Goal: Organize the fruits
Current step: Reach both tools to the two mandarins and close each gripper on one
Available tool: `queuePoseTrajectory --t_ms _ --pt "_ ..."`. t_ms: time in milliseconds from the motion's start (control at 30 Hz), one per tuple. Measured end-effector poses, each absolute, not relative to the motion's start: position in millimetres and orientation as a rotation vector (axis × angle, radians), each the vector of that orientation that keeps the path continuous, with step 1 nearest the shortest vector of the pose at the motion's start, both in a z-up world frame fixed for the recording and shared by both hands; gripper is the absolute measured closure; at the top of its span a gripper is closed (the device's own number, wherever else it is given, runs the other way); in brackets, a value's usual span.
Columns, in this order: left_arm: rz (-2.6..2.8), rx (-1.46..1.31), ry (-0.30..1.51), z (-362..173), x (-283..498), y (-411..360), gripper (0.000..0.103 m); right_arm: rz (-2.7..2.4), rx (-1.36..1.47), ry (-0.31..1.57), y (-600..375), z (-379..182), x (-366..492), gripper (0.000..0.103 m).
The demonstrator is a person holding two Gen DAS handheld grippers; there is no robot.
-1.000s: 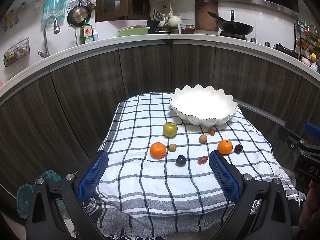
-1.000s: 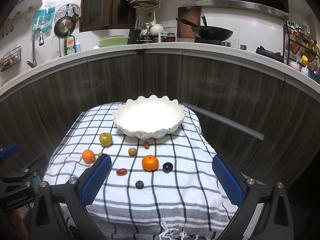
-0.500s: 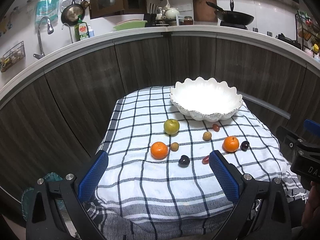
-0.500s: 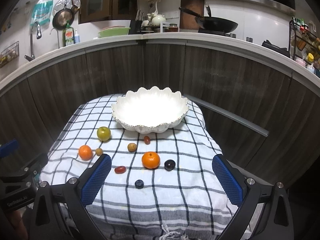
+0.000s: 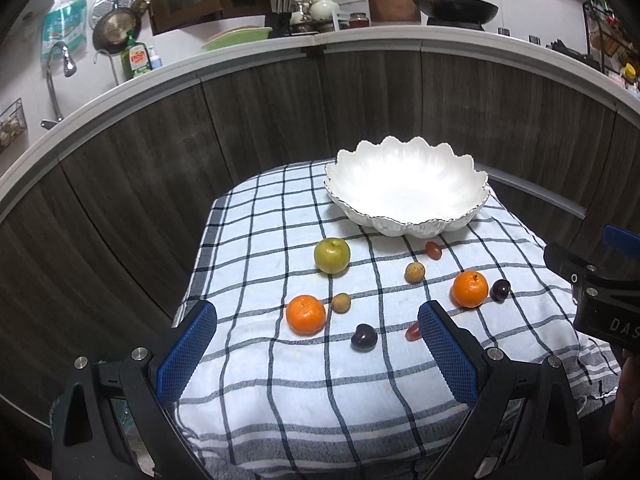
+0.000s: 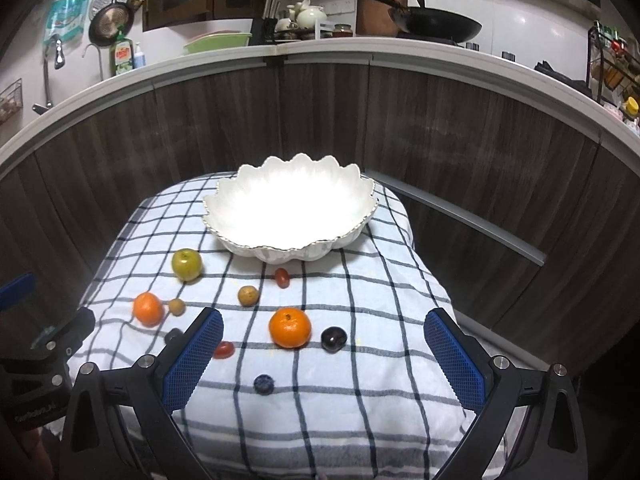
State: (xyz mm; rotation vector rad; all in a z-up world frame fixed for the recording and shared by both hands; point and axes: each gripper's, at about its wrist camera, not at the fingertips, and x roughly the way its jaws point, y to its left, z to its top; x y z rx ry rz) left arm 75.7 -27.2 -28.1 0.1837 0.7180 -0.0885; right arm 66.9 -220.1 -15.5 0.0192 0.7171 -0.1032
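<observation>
A white scalloped bowl [image 5: 406,194] [image 6: 290,210] stands empty at the back of a checked cloth [image 5: 280,380] [image 6: 360,392]. In front of it lie a green apple [image 5: 331,255] [image 6: 186,265], two oranges [image 5: 305,314] [image 5: 470,289] [image 6: 289,327] [image 6: 148,309], dark plums [image 5: 364,336] [image 6: 334,339], small tan fruits [image 5: 414,272] [image 6: 248,295], red ones [image 5: 433,250] [image 6: 282,277] and a blueberry [image 6: 264,384]. My left gripper [image 5: 316,344] is open and empty, above the cloth's near left part. My right gripper [image 6: 323,350] is open and empty, near the right orange.
Dark wood cabinet fronts [image 5: 280,120] curve round behind the small table. The worktop above carries a wok [image 6: 432,26], a green basin [image 5: 236,37] and bottles. The right gripper's body [image 5: 600,300] shows at the right edge of the left wrist view.
Both grippers have moved forward and lower toward the cloth, so the fruit and bowl look larger. Both stay open. No fruit has moved.
</observation>
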Motion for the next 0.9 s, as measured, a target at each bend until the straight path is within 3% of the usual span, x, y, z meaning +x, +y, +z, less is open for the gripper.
queuePoseTrajectory --t_ms 333,700,900 --pt "-0.094 0.183 0.793 -51 105 -27 0.006 -0.063 0.008 0.798 -219 -40 100 0.011" --pt "-0.054 0.146 0.876 -86 143 -10 0.018 -0.018 -0.022 0.860 -198 -70 136 0.020" --pt "-0.057 0.144 0.914 -104 157 -9 0.021 -0.008 -0.031 0.920 -194 -90 150 0.029"
